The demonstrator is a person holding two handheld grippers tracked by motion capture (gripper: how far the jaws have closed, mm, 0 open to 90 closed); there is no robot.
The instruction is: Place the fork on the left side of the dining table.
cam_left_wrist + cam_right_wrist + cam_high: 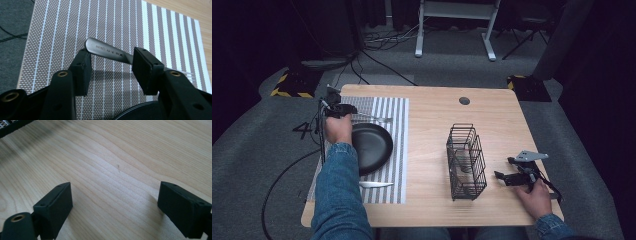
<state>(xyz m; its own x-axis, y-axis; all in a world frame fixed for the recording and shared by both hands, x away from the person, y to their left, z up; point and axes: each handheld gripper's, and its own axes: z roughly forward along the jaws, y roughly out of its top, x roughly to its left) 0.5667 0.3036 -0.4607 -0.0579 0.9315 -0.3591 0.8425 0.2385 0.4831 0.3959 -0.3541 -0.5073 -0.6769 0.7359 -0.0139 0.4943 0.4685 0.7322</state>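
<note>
1. Left gripper [111,66]: jaws spread, set either side of the handle of a metal fork [107,51]. The near pad sits at the handle's rounded end; whether either pad touches the metal cannot be told. Nothing is pinched.
2. Fork: lies flat on the striped placemat [75,25], just beyond the left gripper's jaws, handle crossing between them, tines past the far jaw. Stamped lettering runs along the handle; too small to read.
3. Black plate [372,146]: on the placemat, directly behind the left gripper on the person's side; its rim shows at the bottom edge of the left gripper view.
4. Left hand [338,127]: holds the left gripper [343,109] over the far end of the placemat; denim sleeve runs along the mat's near left side.
5. Knife [376,184]: on the placemat, beyond the plate from the left gripper, near the surface's front edge.
6. Right gripper [115,205]: jaws spread wide, nothing between them, low over bare wood of the surface [117,157].
7. Right hand [536,197]: holds the right gripper [507,170] at the near right corner of the surface.
8. Black wire basket [466,161]: stands upright just ahead of the right gripper's jaws, apart from them.
</note>
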